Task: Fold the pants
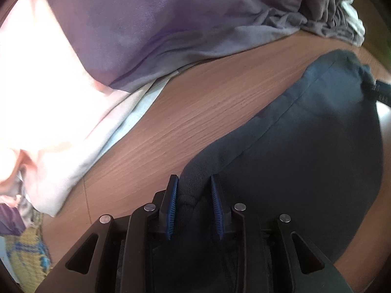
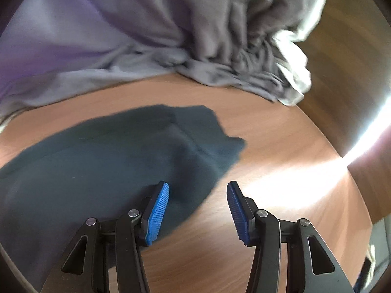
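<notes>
Dark pants (image 1: 305,134) lie flat on wood table (image 1: 195,112), long axis running from left gripper (image 1: 194,205), clenched on bunched edge, toward right gripper (image 2: 198,210): released, hovering over far end, w/ nothing gripped.

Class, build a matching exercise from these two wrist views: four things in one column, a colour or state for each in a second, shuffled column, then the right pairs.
Things:
1. pants
2. left tongs
3. right tongs
4. table

States or colours:
A. open, nothing between the pads
B. brown wood grain
C. closed on a bunch of dark fabric
D. dark teal, lying spread out

Pairs: 1-D, 2-C, 3-A, 4-B
</notes>
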The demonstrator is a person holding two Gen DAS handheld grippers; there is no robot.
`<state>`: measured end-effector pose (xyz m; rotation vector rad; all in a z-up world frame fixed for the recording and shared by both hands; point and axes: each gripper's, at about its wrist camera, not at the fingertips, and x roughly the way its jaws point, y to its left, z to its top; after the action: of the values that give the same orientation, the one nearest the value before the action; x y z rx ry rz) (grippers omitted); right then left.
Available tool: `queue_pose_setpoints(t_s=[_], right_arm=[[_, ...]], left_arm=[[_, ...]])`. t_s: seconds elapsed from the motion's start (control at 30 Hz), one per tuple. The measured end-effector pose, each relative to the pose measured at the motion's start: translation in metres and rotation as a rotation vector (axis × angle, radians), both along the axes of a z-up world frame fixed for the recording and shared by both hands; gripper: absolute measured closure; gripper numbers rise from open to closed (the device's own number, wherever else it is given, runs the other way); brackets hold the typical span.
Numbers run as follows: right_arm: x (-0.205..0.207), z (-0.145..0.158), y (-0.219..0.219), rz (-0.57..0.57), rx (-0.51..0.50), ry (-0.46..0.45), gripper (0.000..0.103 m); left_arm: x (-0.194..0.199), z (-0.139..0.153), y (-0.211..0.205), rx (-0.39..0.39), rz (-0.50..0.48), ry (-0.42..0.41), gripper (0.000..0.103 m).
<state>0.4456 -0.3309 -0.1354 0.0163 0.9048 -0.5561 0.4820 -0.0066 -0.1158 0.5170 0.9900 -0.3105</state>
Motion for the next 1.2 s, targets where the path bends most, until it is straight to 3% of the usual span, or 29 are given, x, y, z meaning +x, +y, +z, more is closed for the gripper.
queue_pose_setpoints(t_s=[0.23,0.3,0.47,0.53,0.7,0.93,1.2], right_arm=[[0.001,0.001,-0.006,0.021,-0.042,0.021,0.053],[0.0,0.005,-0.005,0.038,-0.039,0.014,0.052],[-0.018,0.032,0.002,0.107,-0.066,-0.1,0.035],[-0.025,0.042,0.001,0.132,-0.049,-0.138,0.034],[-0.035,0.056,-0.019,0.132,0.008,-0.177,0.034],[-0.048,0.051,-0.055,0.136,0.153,-0.207,0.034],[-0.045,0.027,-0.083,0.182,0.275,-0.218,0.034]], left_arm=[[-0.001,0.002,-0.005,0.048,0.015,-0.026,0.067],[-0.006,0.008,-0.007,0.058,0.015,-0.06,0.058],[-0.032,0.04,-0.01,0.057,0.024,-0.21,0.04],[-0.049,0.055,-0.016,0.057,0.014,-0.274,0.04],[-0.075,0.073,-0.032,0.033,0.009,-0.334,0.04],[-0.099,0.065,-0.062,-0.065,0.061,-0.295,0.04],[-0.122,0.035,-0.081,-0.102,0.188,-0.205,0.04]])
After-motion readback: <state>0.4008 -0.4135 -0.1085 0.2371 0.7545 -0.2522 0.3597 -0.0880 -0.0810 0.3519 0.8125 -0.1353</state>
